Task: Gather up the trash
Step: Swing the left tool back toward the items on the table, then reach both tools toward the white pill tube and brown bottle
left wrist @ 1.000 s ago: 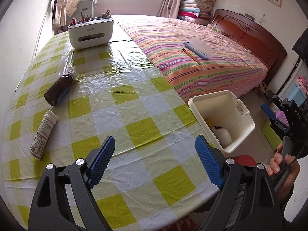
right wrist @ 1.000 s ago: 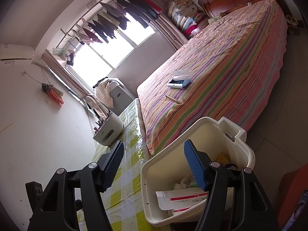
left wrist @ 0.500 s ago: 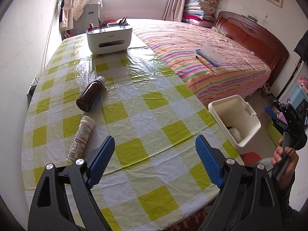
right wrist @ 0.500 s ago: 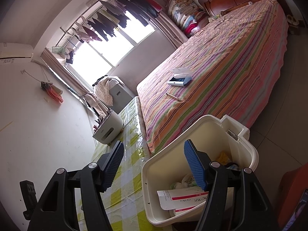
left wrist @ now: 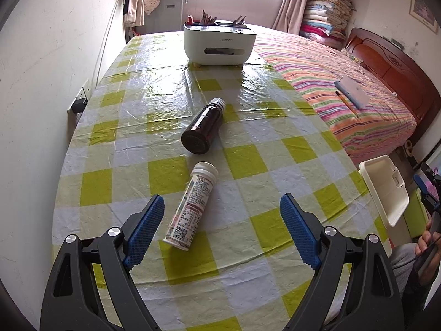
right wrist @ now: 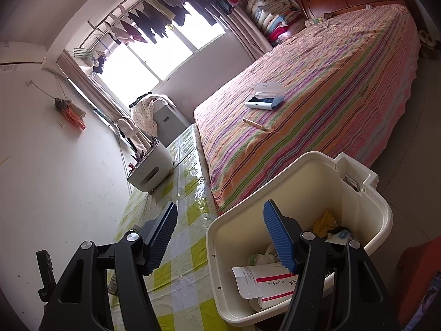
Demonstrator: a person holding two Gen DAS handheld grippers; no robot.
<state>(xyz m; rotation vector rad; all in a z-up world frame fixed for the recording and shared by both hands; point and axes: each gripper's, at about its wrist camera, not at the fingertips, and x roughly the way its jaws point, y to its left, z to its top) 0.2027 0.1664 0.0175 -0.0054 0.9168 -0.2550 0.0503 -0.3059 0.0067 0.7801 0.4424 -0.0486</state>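
Note:
A white tube with a printed label (left wrist: 193, 207) lies on the checked tablecloth (left wrist: 248, 160), just ahead of my left gripper (left wrist: 222, 200). That gripper hovers wide open above the tube and touches nothing. Beyond it a brown bottle with a white cap (left wrist: 204, 127) lies on its side. The cream bin (left wrist: 386, 193) stands off the table's right edge. My right gripper (right wrist: 220, 206) is open at the bin (right wrist: 317, 187). One of its fingers (right wrist: 278, 237) reaches over the inside and the other stays outside over the table. A torn red-and-white carton (right wrist: 264, 284) and crumpled scraps (right wrist: 325, 220) lie in the bin.
A white desk organizer with pens (left wrist: 219, 44) stands at the table's far end. The striped bed (left wrist: 344, 96) runs along the right, with a case (left wrist: 352, 92) and a pencil on it. The wall with a socket (left wrist: 80, 102) is on the left. A red seat (right wrist: 421, 275) is beside the bin.
The left gripper has swept left across the table; the tube and bottle now sit in the middle of its view and the bin has slid to the right edge. The right gripper edged slightly closer to the bin.

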